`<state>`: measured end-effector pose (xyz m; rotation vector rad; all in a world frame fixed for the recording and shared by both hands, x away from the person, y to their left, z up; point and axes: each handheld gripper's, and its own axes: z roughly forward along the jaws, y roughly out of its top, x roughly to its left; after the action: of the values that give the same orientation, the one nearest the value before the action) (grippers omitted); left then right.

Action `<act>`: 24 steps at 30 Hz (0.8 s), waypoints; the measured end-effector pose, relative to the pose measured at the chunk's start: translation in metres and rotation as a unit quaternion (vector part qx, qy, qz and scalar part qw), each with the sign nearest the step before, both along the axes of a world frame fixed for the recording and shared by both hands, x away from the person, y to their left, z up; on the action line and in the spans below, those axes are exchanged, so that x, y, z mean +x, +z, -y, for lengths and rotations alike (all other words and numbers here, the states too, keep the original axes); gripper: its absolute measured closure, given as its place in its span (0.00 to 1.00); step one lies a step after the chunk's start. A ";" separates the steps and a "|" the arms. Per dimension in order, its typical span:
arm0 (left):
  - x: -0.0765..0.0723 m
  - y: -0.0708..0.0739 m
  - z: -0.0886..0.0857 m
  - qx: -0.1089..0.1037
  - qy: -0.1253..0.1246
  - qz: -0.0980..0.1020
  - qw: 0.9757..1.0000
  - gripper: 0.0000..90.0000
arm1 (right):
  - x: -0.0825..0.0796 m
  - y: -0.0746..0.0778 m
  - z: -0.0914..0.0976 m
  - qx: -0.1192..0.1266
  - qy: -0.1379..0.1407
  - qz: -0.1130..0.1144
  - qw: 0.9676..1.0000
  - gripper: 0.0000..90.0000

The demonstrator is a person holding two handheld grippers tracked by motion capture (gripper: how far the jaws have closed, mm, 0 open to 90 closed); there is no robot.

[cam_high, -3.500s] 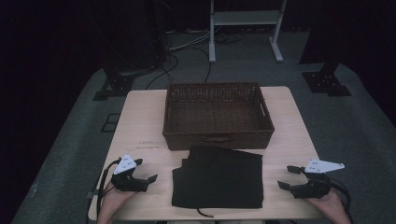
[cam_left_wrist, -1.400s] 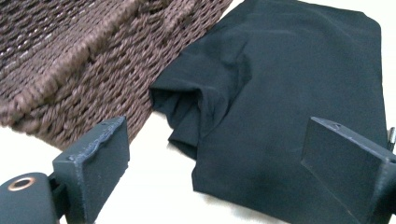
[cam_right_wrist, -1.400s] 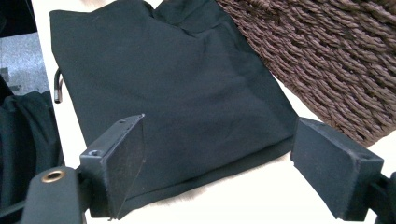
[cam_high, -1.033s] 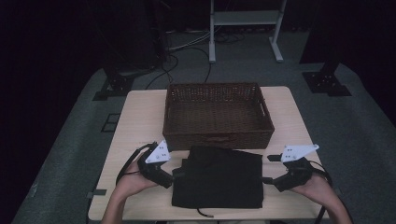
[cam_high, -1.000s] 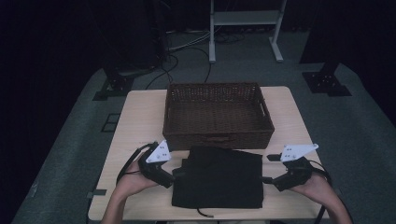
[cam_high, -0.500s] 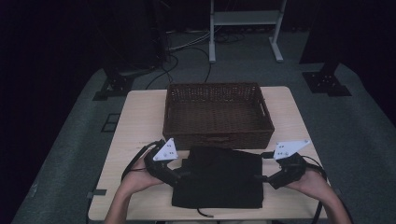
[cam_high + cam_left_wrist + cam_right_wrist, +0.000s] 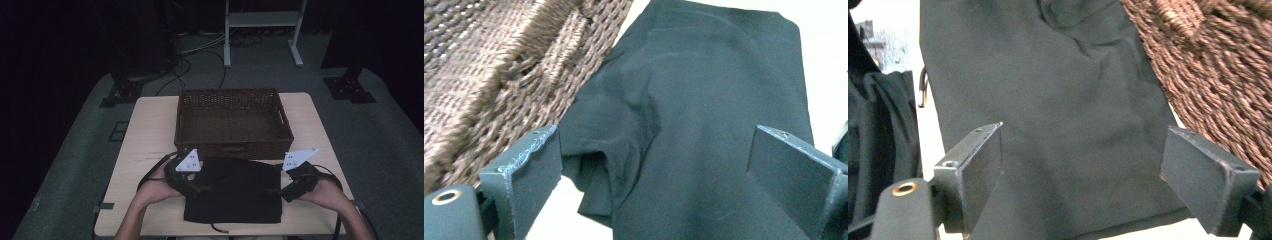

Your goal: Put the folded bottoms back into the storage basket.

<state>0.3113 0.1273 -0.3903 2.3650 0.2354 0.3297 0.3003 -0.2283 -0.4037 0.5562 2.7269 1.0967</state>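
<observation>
**Both grippers open at opposite side edges of folded black garment; nothing gripped**

Folded black garment (image 7: pixel 233 190) lying flat at the near middle of the table (image 7: pixel 145 130), far edge touching or just short of the front wall of the wicker basket (image 7: pixel 233 122); which of the two cannot be told. Near edge close to the table's near edge. Long axis not clear: roughly square as seen from the high view, slightly wider across the table than deep.

Left gripper (image 7: pixel 192 184) placed at the garment's left edge, toward its far left corner, pointing inward to the right. Jaws wide apart, holding nothing. In the left gripper view, cloth (image 7: pixel 704 135) lying ahead of and between the jaws, a loose fold bunched near the left-hand jaw, basket weave (image 7: pixel 499 75) just beside it.

Right gripper (image 7: pixel 290 189) placed at the garment's right edge, about mid-depth, pointing inward to the left. Jaws likewise wide apart and empty. In the right gripper view, cloth (image 7: pixel 1048 115) spanning the gap between the jaws, basket wall (image 7: pixel 1213 80) close on the right-hand side.

Both hands low, forearms entering from the near edge, grippers angled toward each other, each about equally near its own side.

Judgement: a two-sided pinch of the side edges looks imminent. Risk: left jaw catching only the loose fold, or fouling the basket wall.
</observation>
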 end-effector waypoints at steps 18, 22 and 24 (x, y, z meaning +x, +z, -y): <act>0.012 -0.024 0.039 0.041 -0.035 -0.038 0.998 0.08 | 0.009 -0.019 -0.031 -0.035 0.035 -0.022 0.999 0.18; 0.015 -0.030 0.044 0.044 -0.042 -0.055 0.997 0.08 | 0.011 -0.024 -0.036 -0.043 0.042 -0.027 0.998 0.18; 0.015 -0.032 0.047 0.047 -0.044 -0.058 0.996 0.08 | 0.012 -0.026 -0.039 -0.048 0.043 -0.030 0.997 0.18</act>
<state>0.3264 0.0807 -0.4228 2.4816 0.1734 0.1661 0.3126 -0.1893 -0.4301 0.4681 2.8627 0.9763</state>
